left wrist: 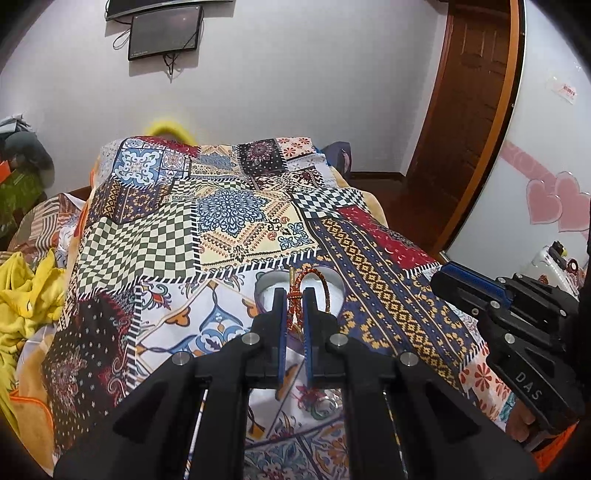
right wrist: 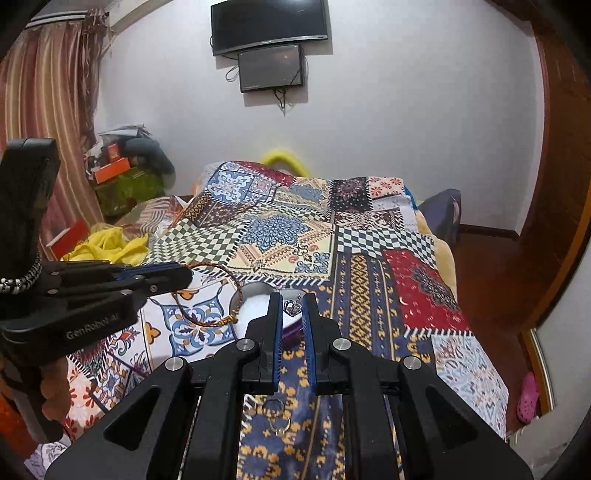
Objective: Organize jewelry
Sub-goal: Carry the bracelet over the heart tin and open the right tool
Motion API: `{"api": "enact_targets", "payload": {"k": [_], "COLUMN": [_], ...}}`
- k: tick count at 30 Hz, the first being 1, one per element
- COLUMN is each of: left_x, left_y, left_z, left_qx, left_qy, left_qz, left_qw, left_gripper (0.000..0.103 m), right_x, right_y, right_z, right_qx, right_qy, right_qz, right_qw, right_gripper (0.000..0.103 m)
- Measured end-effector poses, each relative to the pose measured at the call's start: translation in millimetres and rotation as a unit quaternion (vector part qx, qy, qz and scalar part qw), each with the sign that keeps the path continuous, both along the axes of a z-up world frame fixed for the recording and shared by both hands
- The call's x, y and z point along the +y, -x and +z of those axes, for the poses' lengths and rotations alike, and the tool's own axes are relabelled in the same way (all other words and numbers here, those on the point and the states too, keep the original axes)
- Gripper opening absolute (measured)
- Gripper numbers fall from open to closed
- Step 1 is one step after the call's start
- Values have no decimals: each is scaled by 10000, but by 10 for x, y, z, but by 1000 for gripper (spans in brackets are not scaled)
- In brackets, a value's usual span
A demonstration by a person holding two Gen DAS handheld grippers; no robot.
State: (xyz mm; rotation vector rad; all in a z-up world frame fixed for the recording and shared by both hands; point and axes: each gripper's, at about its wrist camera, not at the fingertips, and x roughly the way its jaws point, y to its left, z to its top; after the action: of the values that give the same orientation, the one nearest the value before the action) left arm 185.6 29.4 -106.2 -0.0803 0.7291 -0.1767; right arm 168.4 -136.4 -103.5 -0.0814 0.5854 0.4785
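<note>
My left gripper [left wrist: 294, 292] is shut on a red-and-orange braided cord bracelet [left wrist: 320, 275], which hangs as a loop above the patchwork quilt [left wrist: 229, 218]. In the right wrist view the same bracelet [right wrist: 241, 294] dangles from the left gripper [right wrist: 180, 275]. Just behind both grippers sits a round white jewelry box [left wrist: 267, 285] [right wrist: 255, 302]. My right gripper [right wrist: 293, 297] is shut on a small silver crown-shaped ring [right wrist: 292, 308] in front of that box. Two thin rings [right wrist: 276, 408] lie on the quilt under the right gripper.
The right gripper [left wrist: 448, 275] comes in from the right edge of the left wrist view. Yellow cloth [left wrist: 26, 291] is heaped left of the bed. Boxes and clutter [right wrist: 122, 173] stand by the curtain. A wooden door [left wrist: 465, 122] is on the right, and two screens [right wrist: 269, 26] hang on the wall.
</note>
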Motion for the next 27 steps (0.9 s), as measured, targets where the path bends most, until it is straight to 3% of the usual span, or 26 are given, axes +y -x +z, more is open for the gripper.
{"api": "enact_targets", "payload": {"k": [11, 19, 27], "left_x": [88, 131, 81], "left_y": [-297, -540, -670], "left_z": [-113, -345, -539], "left_qx": [95, 378, 621], "left_qy": [38, 108, 58], "left_qz": [-1, -29, -129], "left_qw": [9999, 9992, 9980], "left_gripper": [6, 6, 6], "right_x": [170, 232, 352], "right_y": [-300, -584, -729], "right_z": [-91, -303, -470], "right_qx": [141, 655, 929], "right_qy": [63, -21, 200], "right_qz": [172, 336, 461], "right_qw": [9997, 9973, 9944], "right_gripper": [10, 10, 10]}}
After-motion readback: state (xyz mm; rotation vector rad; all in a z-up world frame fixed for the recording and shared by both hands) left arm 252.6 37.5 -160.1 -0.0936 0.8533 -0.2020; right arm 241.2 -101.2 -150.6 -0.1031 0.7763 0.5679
